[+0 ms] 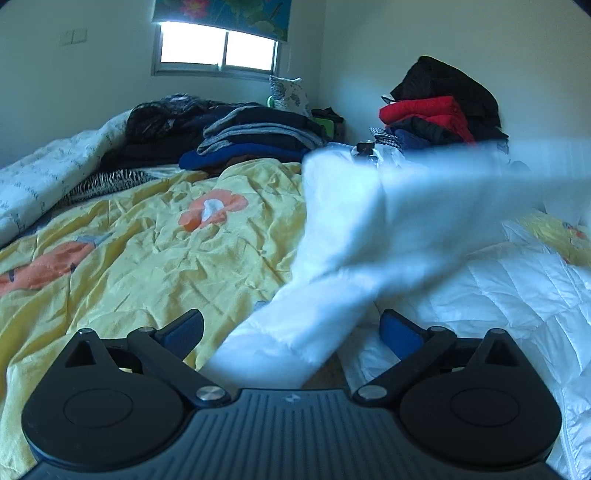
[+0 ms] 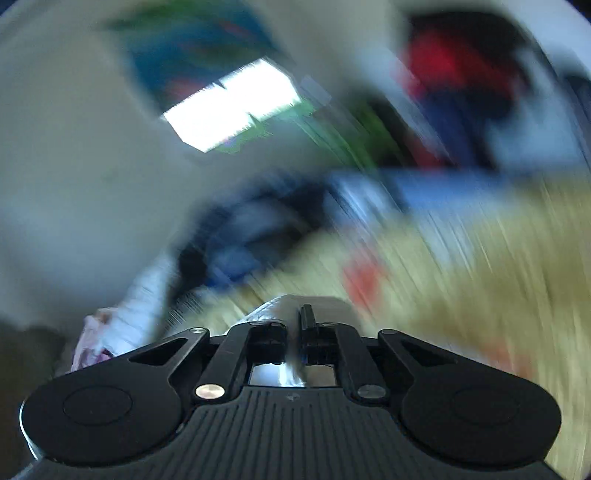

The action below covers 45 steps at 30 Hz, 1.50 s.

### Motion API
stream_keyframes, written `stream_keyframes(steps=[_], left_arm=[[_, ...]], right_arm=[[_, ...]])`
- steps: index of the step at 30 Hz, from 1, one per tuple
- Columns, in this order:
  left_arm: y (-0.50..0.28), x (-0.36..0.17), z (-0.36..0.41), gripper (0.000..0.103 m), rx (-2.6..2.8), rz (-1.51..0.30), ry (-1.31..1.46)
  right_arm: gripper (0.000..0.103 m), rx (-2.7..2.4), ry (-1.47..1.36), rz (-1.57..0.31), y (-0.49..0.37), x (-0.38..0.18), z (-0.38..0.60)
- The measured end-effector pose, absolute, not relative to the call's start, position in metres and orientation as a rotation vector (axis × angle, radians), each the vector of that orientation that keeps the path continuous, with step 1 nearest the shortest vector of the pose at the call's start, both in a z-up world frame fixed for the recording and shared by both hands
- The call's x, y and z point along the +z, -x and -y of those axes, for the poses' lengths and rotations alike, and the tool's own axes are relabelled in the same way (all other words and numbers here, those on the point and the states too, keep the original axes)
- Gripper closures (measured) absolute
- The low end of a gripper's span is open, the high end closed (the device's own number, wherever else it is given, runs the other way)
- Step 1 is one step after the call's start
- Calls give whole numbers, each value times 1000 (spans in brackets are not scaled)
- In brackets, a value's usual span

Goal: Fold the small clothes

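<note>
Closest to you, your left gripper has its jaws spread wide, the blue pads well apart and pressing on nothing. A blurred fold of the white garment passes between those pads without being pinched. It rises from just in front of the gripper and streams up and off to the right as a smeared band, above the bed. More of the same white quilted fabric lies flat on the right side of the bed, just beyond the right pad.

Your right gripper has its jaws pressed together on a thin edge of pale fabric, which shows as a white strip between the fingers; it looks like the same white garment, though the blur in the right wrist view keeps that from being sure. Everything past the fingers in that view is streaked.

Under the garment lies a yellow bedspread with orange flowers, rumpled. Farther back on the bed sits a stack of dark folded clothes, and to its left a white quilt. At the right, by the wall, stands a pile of black and red jackets. Farthest off, a bright window sits under a flowered blind.
</note>
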<state>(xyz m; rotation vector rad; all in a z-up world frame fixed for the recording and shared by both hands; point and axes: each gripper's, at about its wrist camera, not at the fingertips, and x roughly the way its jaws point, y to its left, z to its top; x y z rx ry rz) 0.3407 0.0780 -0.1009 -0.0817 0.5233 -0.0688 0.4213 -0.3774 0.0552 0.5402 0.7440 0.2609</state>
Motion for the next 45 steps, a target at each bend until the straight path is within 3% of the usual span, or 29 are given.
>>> stream_keyframes(steps=[3,6,11,14,15,16,18,23,28,33,39,44,45], left_arm=[[-342,-102,-83,1,-71,-530,116],[-341,-102,-83,1,-73,-532,128],[-331,-97,-87,1,-101,-467,149],[-304,-84,-99,1,-54,-331,207],[-294,-79,-104,1,-36,-285,240],[-284,-74,-109,1,-19,-243,276],[-270,-62,-113,1,-2,-176,326],[-278,-26,-95,0,-89,-158,312],[-339,-30,-46,0,-179,-299,61],[-420,-88,-22,0,-29,-675,-129],[-421,-101,-31,0,-31,-654,-55],[-420,-102,-34,0,-34,-650,-53],[-421,-102,-34,0,-34,-649,-53]], right_arm=[[92,257,-524,-821,-393,-6,380],[92,328,-504,-828,-363,-31,365],[91,383,-52,-813,-337,-32,300],[80,387,230,-788,-320,-44,263],[72,383,294,-776,-312,-48,254],[52,381,334,-776,-308,-53,247],[31,409,413,-758,-296,-61,232],[22,462,451,-715,-264,-43,231],[9,337,-163,-742,-283,-23,324],[22,188,-631,-847,-306,-60,390],[38,253,-707,-859,-310,-71,384],[40,344,-841,-875,-312,-78,379],[46,350,-854,-895,-313,-82,376]])
